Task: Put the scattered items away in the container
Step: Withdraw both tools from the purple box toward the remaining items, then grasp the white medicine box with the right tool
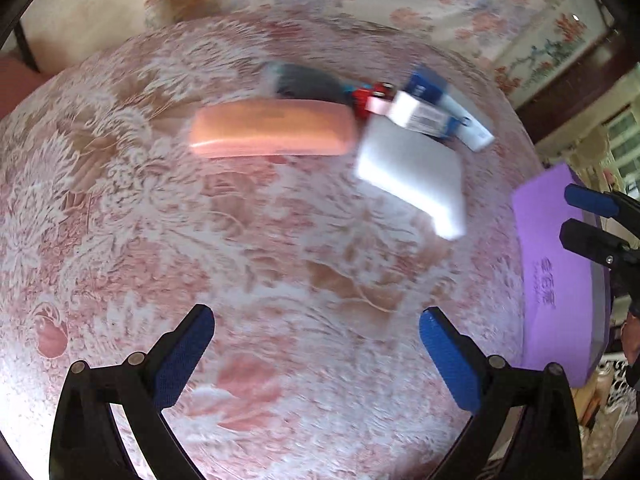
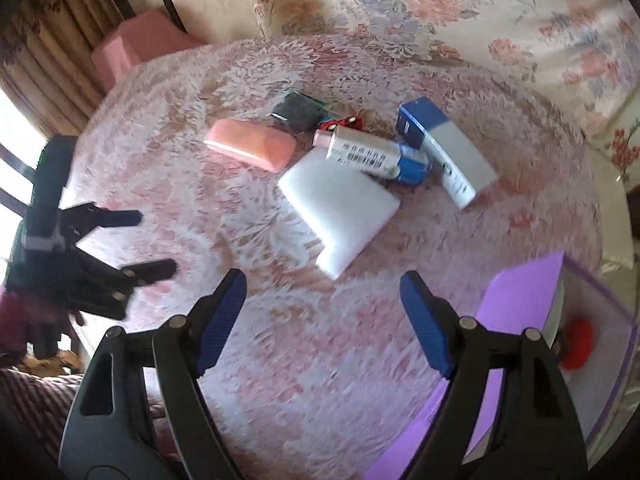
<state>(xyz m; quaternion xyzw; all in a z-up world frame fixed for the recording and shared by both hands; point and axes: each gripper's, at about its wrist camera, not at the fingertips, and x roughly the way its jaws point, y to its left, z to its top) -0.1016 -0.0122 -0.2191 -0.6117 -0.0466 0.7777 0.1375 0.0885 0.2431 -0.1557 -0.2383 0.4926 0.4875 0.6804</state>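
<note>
Both grippers are held over a round table (image 2: 248, 360) with jaws apart and nothing between them.

A cluster of items is seen at the far side of the lace-covered table: a pink case (image 1: 272, 128) on the left, a dark packet (image 2: 298, 114) behind it, a white block (image 2: 340, 208) nearer, a white-and-blue box (image 2: 374, 156) resting on the block's far edge, and a blue-and-grey box (image 2: 444, 148) to the right. The purple container (image 2: 520, 304) stands at the right edge of the table. Only the right wrist view shows its clear interior with a red object (image 2: 576, 344) inside; the left wrist view shows just its purple outer wall. The left gripper (image 1: 316, 356) is spread wide over bare cloth. The right gripper (image 2: 324, 320) is open near the container.
</note>
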